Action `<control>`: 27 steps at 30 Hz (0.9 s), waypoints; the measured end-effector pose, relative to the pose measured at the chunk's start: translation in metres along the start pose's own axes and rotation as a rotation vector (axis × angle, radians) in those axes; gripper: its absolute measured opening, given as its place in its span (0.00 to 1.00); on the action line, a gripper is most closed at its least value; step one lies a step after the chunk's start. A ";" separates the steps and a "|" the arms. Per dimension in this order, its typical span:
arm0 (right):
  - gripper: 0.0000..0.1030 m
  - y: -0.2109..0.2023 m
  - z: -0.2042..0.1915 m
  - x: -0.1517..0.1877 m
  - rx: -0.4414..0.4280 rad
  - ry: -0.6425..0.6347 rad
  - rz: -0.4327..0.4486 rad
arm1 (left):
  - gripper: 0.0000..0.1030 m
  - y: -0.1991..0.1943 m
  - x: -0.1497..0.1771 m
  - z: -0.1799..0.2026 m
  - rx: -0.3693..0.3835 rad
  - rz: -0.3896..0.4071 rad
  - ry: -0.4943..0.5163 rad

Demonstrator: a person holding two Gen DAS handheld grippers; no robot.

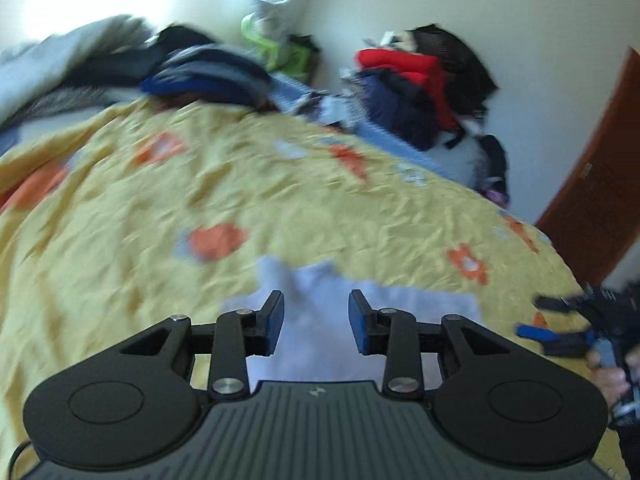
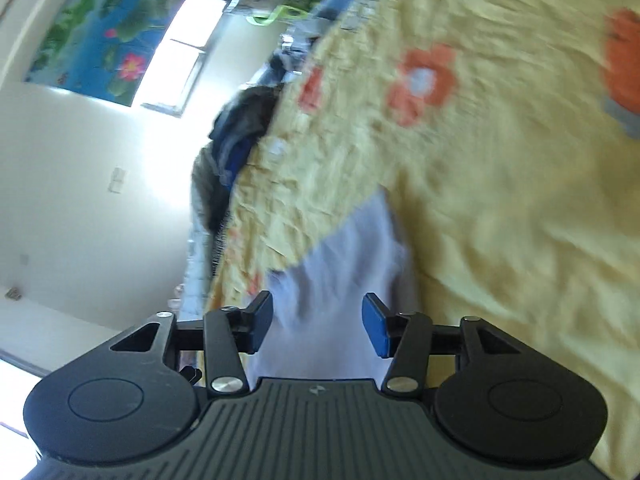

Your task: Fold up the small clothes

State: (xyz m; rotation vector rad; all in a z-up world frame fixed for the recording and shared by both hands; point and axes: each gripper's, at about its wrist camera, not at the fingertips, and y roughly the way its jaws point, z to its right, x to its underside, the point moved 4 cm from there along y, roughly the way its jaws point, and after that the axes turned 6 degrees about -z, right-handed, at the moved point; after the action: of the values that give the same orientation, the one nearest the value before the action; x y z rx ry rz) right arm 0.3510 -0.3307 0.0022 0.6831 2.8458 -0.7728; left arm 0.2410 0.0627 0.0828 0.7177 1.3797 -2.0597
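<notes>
A: Tool state?
B: Left tool [image 1: 316, 322] and right tool [image 2: 318, 326]: jaws apart, nothing clamped.
A: Garment location?
B: The small pale lilac garment [image 1: 360, 320] lies flat on the yellow floral bedspread [image 1: 160, 208], just beyond both tools.
A: Progress?
B: Its outline looks compact, so probably partly folded. Heaped clothes [image 1: 200, 68] farther back appear unprocessed.

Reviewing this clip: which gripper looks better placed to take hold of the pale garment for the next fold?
Probably the left. The left gripper is open, level over the pale garment with its far edge just ahead on the yellow bedspread. The right gripper, also open, views it steeply rolled; blur leaves both uncertain.
</notes>
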 end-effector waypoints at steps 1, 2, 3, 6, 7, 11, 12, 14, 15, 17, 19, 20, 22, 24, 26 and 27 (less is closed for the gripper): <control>0.56 0.013 -0.003 -0.009 -0.019 -0.003 -0.003 | 0.34 0.014 -0.002 0.010 -0.009 0.005 0.024; 0.56 0.029 -0.004 -0.018 -0.031 0.006 -0.015 | 0.36 0.035 -0.005 0.021 -0.033 -0.007 0.049; 0.56 0.047 -0.006 -0.026 -0.030 0.007 -0.032 | 0.41 0.056 -0.006 0.027 -0.059 -0.035 0.070; 0.56 0.086 0.000 -0.037 0.066 0.007 -0.066 | 0.42 0.114 -0.001 0.026 -0.208 -0.126 0.108; 0.56 0.097 0.002 -0.040 0.086 0.003 -0.085 | 0.42 0.127 0.003 0.019 -0.235 -0.160 0.112; 0.46 0.106 0.023 -0.035 0.118 0.013 -0.088 | 0.49 0.141 0.015 0.006 -0.269 -0.146 0.136; 0.43 0.104 0.028 -0.035 0.098 0.029 -0.085 | 0.50 0.141 0.016 0.006 -0.267 -0.144 0.140; 0.33 0.101 0.037 -0.037 0.082 0.054 -0.085 | 0.53 0.142 0.016 0.004 -0.263 -0.137 0.143; 0.31 0.100 0.039 -0.037 0.079 0.058 -0.087 | 0.56 0.143 0.016 0.004 -0.261 -0.133 0.147; 0.30 0.098 0.038 -0.035 0.093 0.058 -0.083 | 0.58 0.143 0.017 0.011 -0.269 -0.130 0.163; 0.42 0.093 0.025 -0.030 0.130 0.037 -0.061 | 0.58 0.142 0.017 0.014 -0.281 -0.135 0.174; 0.47 0.089 0.014 -0.025 0.127 0.006 -0.050 | 0.58 0.140 0.017 0.014 -0.281 -0.138 0.167; 0.54 0.079 -0.009 -0.011 0.096 -0.064 -0.037 | 0.59 0.135 0.018 0.013 -0.273 -0.143 0.146; 0.57 0.070 -0.025 0.008 0.048 -0.101 -0.063 | 0.62 0.131 0.019 0.012 -0.278 -0.145 0.136; 0.57 0.063 -0.035 0.029 0.041 -0.139 -0.096 | 0.65 0.127 0.021 0.011 -0.285 -0.150 0.126; 0.57 0.061 -0.037 0.038 0.048 -0.163 -0.112 | 0.67 0.125 0.023 0.012 -0.288 -0.155 0.125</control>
State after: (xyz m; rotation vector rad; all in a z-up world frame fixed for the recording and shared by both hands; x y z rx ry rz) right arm 0.3446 -0.2499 -0.0018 0.4470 2.7434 -0.8730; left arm 0.3111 0.0082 -0.0093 0.6408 1.8073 -1.8982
